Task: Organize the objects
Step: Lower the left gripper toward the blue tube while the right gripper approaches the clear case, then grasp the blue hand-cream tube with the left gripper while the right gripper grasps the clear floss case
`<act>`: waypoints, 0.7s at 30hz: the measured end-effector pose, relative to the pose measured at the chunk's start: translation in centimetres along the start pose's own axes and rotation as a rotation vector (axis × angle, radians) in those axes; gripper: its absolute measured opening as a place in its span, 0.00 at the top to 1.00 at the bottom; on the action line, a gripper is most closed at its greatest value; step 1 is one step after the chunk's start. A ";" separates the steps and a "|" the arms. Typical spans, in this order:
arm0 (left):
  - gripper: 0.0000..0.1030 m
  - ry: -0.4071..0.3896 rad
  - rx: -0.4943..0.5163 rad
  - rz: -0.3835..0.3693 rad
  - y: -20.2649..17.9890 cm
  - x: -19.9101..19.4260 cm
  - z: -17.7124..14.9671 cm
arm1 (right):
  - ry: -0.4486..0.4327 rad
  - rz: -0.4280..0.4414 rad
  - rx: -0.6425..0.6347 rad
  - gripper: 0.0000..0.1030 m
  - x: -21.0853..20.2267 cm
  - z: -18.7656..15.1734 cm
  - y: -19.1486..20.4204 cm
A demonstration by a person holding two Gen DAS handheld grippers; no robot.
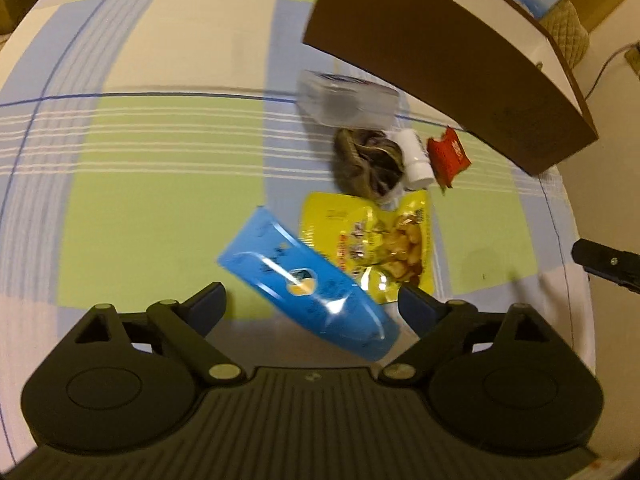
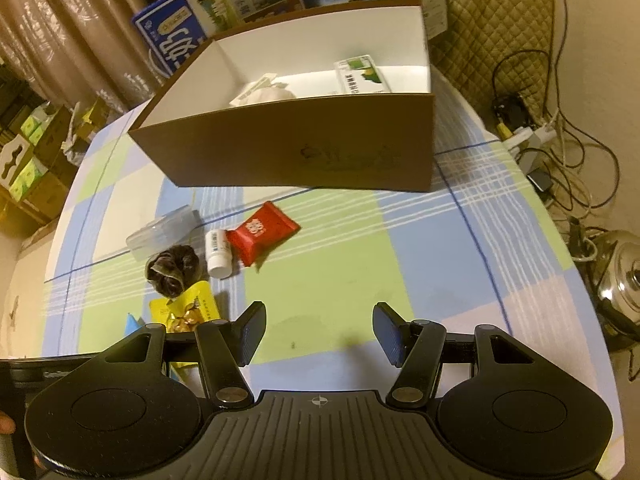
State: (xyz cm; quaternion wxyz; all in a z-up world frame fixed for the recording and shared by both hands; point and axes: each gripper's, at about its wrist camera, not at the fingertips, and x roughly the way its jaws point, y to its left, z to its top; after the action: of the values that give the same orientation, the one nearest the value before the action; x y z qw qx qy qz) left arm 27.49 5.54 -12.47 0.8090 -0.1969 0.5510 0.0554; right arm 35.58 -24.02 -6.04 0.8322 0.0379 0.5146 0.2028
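Left gripper (image 1: pixel 312 304): its jaws stood wide apart, low over the checked cloth, holding nothing; the blue pouch lay between the two fingers without either pad touching it.
Blue pouch (image 1: pixel 308 284): it lay flat and slanted on the tablecloth (image 1: pixel 160 160), its near end reaching toward the gripper body and its right edge overlapping the yellow packet.
Yellow snack packet (image 1: pixel 372 236): it lay flat just beyond and right of the blue pouch, partly under it; in the right wrist view only a part showed (image 2: pixel 188 308) behind that gripper's left finger.
Clear plastic case (image 1: pixel 348 100): it rested farther out, near the box's front wall, apart from the packets.
Dark cloth pouch (image 1: pixel 370 164): crumpled, it sat between the clear case and the yellow packet, touching the white bottle on its right.
White bottle (image 2: pixel 218 250): it lay on its side, cap toward the camera, wedged between the dark pouch and the red packet.
Red packet (image 2: pixel 262 232): it lay just right of the bottle, one end close to the box.
Cardboard box (image 2: pixel 300 148): open at the top, brown outside and white inside, it stood on the far part of the table; a pale bundle (image 2: pixel 264 92) and a green-and-white carton (image 2: pixel 362 74) lay inside.
Right gripper (image 2: pixel 320 334): its fingers were spread wide and empty above a bare green patch of cloth, well apart from the cluster of items to its left.
Table's right edge: cables (image 2: pixel 560 128) and a steel kettle (image 2: pixel 624 280) sat beyond it.
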 end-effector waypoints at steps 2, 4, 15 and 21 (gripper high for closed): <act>0.12 0.011 0.027 0.021 -0.8 0.7 -0.2 | -0.001 -0.009 0.012 0.45 -0.2 -0.1 -0.5; 0.12 0.020 0.060 0.064 -1.3 1.3 -0.6 | -0.001 -0.018 0.025 0.45 -0.4 -0.4 -1.0; 0.22 -0.006 0.117 0.162 1.5 0.6 -2.8 | 0.012 -0.012 0.026 0.45 -0.1 -0.7 -1.0; 0.24 -0.021 0.122 0.179 4.0 -0.8 -4.2 | 0.027 -0.001 0.003 0.45 0.5 -0.7 -0.1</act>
State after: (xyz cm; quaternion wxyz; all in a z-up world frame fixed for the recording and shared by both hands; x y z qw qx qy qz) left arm 22.29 7.75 -14.10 0.8170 -0.0970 0.5602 0.0958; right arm 35.20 -24.02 -6.83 0.8253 0.0362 0.5260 0.2019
